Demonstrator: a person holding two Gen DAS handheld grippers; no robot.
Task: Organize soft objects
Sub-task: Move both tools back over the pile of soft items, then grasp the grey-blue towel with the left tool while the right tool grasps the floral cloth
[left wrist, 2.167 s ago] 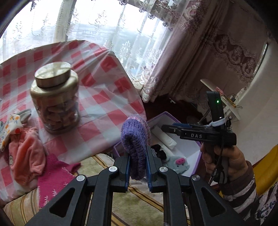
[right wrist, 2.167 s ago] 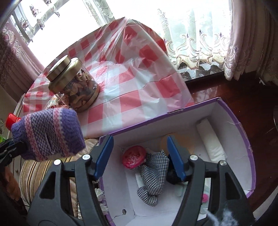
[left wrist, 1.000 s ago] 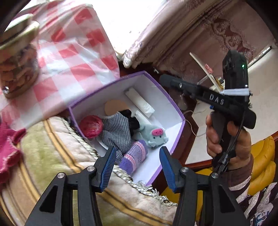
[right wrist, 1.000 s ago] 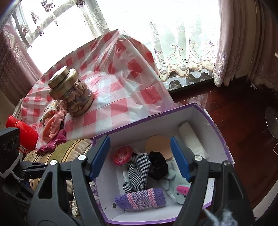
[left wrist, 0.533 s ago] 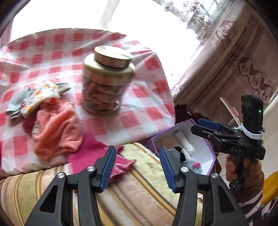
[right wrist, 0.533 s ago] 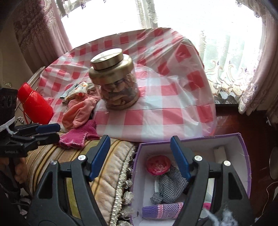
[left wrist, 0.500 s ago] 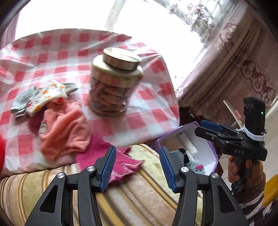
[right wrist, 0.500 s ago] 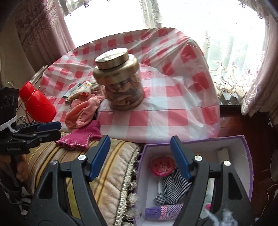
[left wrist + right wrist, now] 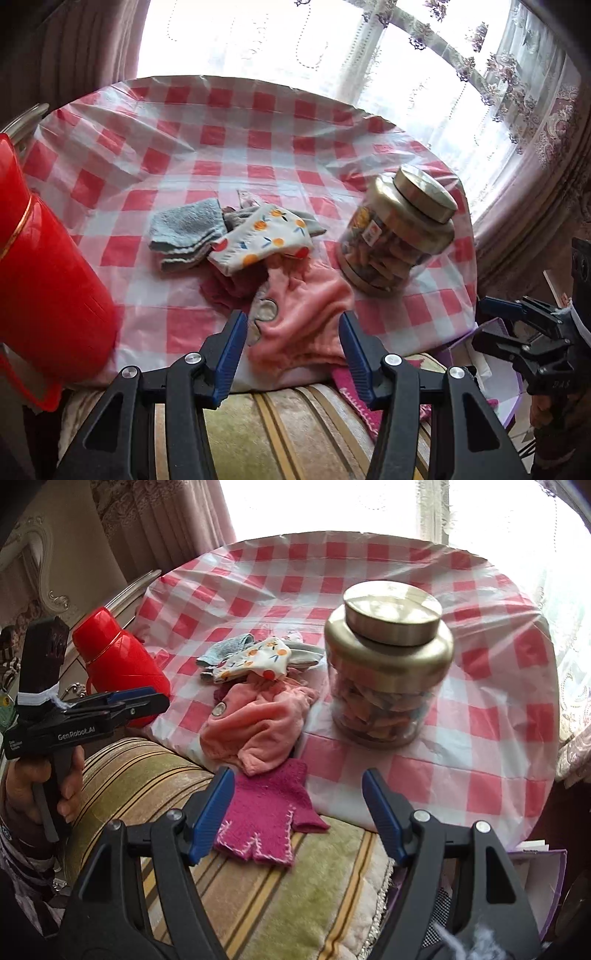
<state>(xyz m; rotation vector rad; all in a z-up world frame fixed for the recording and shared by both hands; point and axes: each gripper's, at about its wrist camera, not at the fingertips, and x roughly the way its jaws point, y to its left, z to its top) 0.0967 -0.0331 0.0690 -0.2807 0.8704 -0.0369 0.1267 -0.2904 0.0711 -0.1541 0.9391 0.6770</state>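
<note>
Left gripper (image 9: 291, 343) gapes wide and empty over the pink garment (image 9: 303, 317) at the table's near edge (right gripper (image 9: 297, 812) equally wide above the magenta glove (image 9: 266, 816)), and a careless reach could topple the jar (image 9: 395, 240) just right.

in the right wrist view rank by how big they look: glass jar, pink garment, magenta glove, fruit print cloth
1. glass jar
2. pink garment and magenta glove: look alike, and the glove lies nearer the camera, so no ranking
3. fruit print cloth

Black tool (image 9: 291, 345), blue pads (image 9: 232, 356), silver screws
</note>
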